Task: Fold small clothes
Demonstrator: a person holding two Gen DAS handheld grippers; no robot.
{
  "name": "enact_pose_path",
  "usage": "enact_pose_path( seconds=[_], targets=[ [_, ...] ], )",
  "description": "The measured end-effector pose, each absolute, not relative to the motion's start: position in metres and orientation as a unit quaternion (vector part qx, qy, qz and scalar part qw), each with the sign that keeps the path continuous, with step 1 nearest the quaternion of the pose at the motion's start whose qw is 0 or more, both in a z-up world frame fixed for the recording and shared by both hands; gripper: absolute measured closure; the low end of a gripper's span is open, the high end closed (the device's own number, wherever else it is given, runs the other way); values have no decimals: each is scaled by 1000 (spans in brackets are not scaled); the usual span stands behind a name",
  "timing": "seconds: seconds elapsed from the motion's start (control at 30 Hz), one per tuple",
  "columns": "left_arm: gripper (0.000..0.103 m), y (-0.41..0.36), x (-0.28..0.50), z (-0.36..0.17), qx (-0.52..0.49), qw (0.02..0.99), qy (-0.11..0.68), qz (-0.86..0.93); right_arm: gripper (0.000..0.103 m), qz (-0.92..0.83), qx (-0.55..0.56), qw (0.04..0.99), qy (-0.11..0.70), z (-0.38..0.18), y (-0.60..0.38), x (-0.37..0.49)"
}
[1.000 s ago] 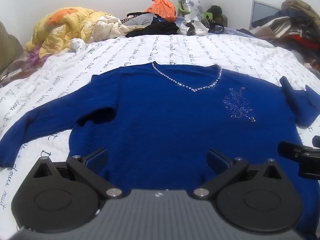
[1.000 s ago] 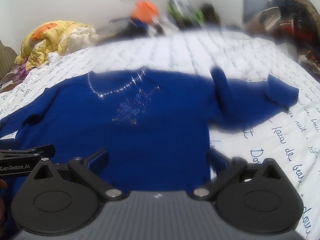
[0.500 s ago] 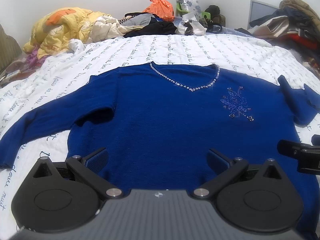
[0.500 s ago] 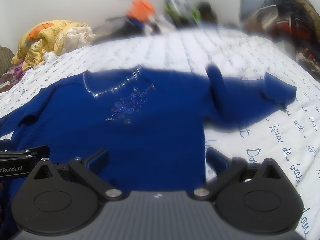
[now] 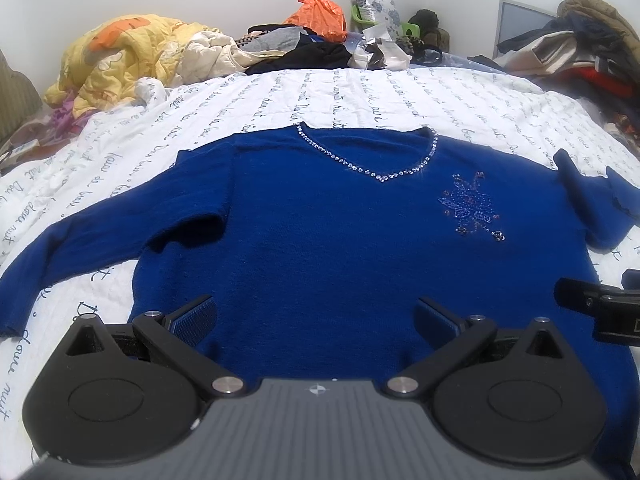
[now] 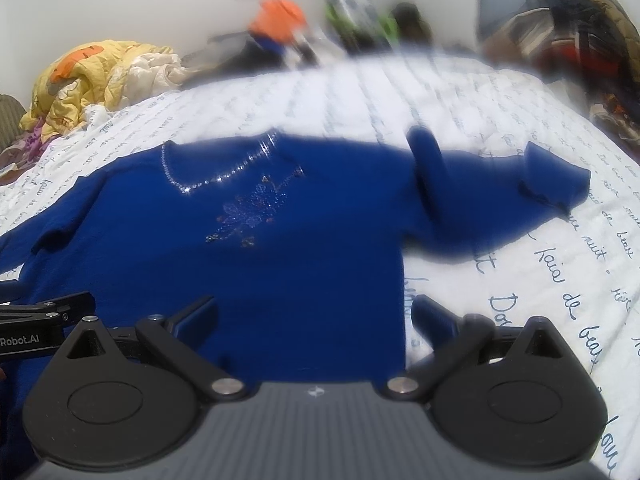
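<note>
Blue sweater (image 5: pixel 320 248) lies flat, face up on the bed (image 5: pixel 360 96), neckline away from you, hem right under both tongs. Left tongs (image 5: pixel 314 316) & right tongs (image 6: pixel 316 316) gape wide, holding nothing. Sleeves run out sideways; the right one's bunched up, nearer your right tongs, so I'd start there.

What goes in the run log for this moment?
stage: pre-fold | blue sweater: flat, front up, on bed | left gripper: open, empty | right gripper: open, empty | far sleeve: bunched

Left tool (image 5: pixel 314 318) and right tool (image 6: pixel 314 318): each had a ribbed grey housing with a small compass-like mark, two black disc-shaped linkage plates, silver pivot screws, and blue textured finger pads (image 5: pixel 192 318). White lettering "Robot.AI" marked the left tool's side.
</note>
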State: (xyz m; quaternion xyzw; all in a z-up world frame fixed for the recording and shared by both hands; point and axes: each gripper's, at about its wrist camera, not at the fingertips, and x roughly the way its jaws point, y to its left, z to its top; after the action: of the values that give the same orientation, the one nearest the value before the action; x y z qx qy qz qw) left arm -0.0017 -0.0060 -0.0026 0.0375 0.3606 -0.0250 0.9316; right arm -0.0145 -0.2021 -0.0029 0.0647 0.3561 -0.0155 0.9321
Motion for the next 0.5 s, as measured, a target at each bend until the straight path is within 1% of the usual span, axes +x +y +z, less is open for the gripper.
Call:
enact_pose_path(
  seconds=[0.5],
  targets=[
    [0, -6, -2, -3, 42, 933, 358, -24, 0, -19, 66, 932, 355, -4, -204, -15]
  ],
)
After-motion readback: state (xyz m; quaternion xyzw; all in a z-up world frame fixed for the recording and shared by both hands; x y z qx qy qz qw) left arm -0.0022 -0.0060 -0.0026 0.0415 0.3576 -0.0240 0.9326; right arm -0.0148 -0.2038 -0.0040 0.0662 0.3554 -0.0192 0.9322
